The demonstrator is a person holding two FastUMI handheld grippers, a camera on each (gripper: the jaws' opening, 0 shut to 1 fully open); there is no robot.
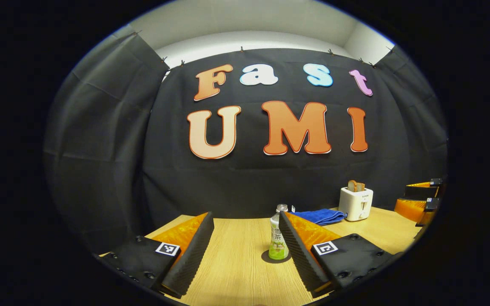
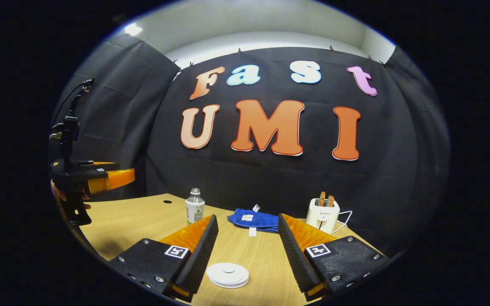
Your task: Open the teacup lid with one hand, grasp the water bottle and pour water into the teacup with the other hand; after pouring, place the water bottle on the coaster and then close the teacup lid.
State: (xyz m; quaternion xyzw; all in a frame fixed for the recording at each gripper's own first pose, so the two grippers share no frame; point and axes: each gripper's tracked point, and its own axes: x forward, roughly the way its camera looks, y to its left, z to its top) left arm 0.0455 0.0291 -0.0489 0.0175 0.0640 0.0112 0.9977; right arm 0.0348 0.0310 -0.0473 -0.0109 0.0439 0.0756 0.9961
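A small clear water bottle with a pale label and greenish liquid at its base stands upright on the wooden table. It sits just beyond my left gripper, beside the tip of the right-hand finger, which hides its edge. That gripper is open and holds nothing. In the right gripper view the bottle stands farther back on the left. My right gripper is open above a white round lidded piece with a small knob, low between its fingers. I cannot tell whether this is the teacup.
A folded blue cloth lies at the back of the table, with a white toaster holding toast to its right. The left gripper, held by a hand, hovers at the far left. The right gripper shows at the far right edge.
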